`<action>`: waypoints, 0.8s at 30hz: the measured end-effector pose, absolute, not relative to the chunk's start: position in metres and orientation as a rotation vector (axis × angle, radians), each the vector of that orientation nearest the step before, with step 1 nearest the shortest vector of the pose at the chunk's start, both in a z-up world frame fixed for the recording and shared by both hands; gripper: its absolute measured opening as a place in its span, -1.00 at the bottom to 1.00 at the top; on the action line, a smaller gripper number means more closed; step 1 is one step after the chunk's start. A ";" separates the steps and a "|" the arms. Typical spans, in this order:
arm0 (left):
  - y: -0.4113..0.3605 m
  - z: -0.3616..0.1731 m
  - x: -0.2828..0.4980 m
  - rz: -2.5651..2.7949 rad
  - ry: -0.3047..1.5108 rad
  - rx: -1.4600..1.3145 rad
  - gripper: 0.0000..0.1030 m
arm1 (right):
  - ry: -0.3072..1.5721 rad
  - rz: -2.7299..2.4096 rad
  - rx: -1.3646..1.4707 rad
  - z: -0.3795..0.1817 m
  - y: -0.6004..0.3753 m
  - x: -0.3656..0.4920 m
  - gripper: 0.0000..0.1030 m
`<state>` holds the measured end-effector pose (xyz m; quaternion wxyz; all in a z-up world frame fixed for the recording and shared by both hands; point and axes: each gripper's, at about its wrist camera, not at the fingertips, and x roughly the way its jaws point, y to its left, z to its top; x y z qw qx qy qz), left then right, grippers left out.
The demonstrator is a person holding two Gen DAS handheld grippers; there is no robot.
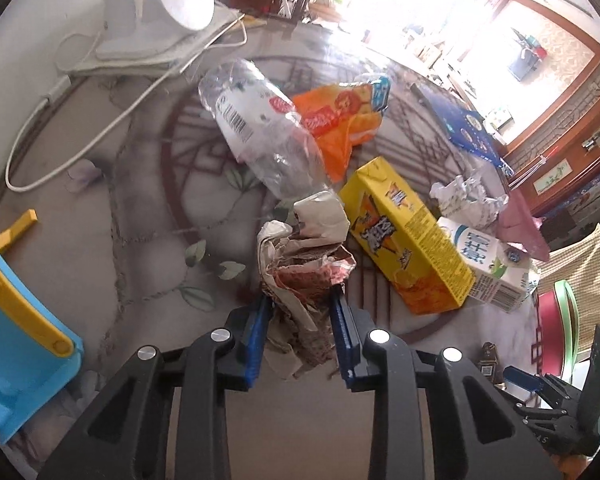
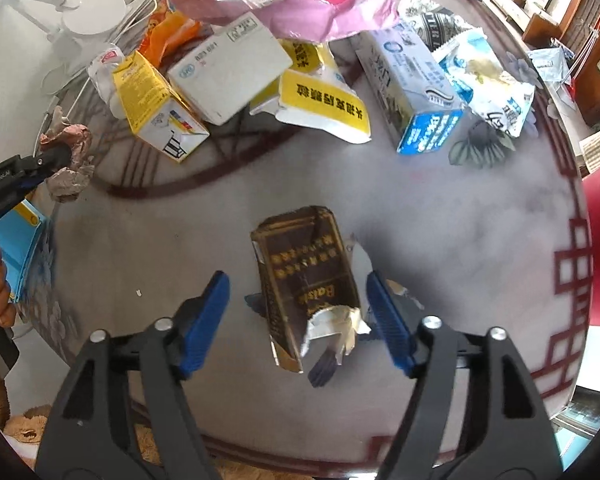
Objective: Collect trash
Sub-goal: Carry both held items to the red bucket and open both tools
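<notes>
My left gripper (image 1: pixel 300 296) is shut on a crumpled brown and white paper wrapper (image 1: pixel 308 256), which its blue pads squeeze from both sides. The right wrist view shows that same gripper (image 2: pixel 48 160) at the far left with the wrapper (image 2: pixel 68 168) in it. My right gripper (image 2: pixel 297 278) points down at the table and stands open. A torn dark brown and gold cigarette pack (image 2: pixel 304 276) lies flat between its fingers (image 2: pixel 208 304), with a gap on each side.
More trash lies beyond: a clear bottle (image 1: pixel 260 128), an orange bag (image 1: pixel 340 120), a yellow carton (image 1: pixel 412 236), a milk carton (image 1: pixel 488 268), a toothpaste box (image 2: pixel 412 92), a pink bag (image 2: pixel 300 4). A blue and yellow bin (image 1: pixel 20 320) stands left. A white lamp (image 1: pixel 160 0) stands behind.
</notes>
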<state>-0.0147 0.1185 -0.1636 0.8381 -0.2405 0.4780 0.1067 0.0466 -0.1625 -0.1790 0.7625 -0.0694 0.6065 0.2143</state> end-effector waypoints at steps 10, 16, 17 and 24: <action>0.100 -0.137 -0.008 0.184 0.944 -0.429 -0.47 | 1.341 0.445 -0.182 -0.201 -0.158 0.056 0.30; 0.094 -0.130 -0.009 0.177 0.927 -0.401 -0.47 | 1.302 0.459 -0.163 -0.189 -0.159 0.057 -0.13; 0.094 -0.129 -0.009 0.176 0.924 -0.402 -0.47 | 1.287 0.461 -0.156 -0.184 -0.161 0.057 -0.13; 0.086 -0.121 -0.006 0.158 0.909 -0.388 -0.47 | 1.183 0.443 -0.090 -0.144 -0.181 0.061 -0.13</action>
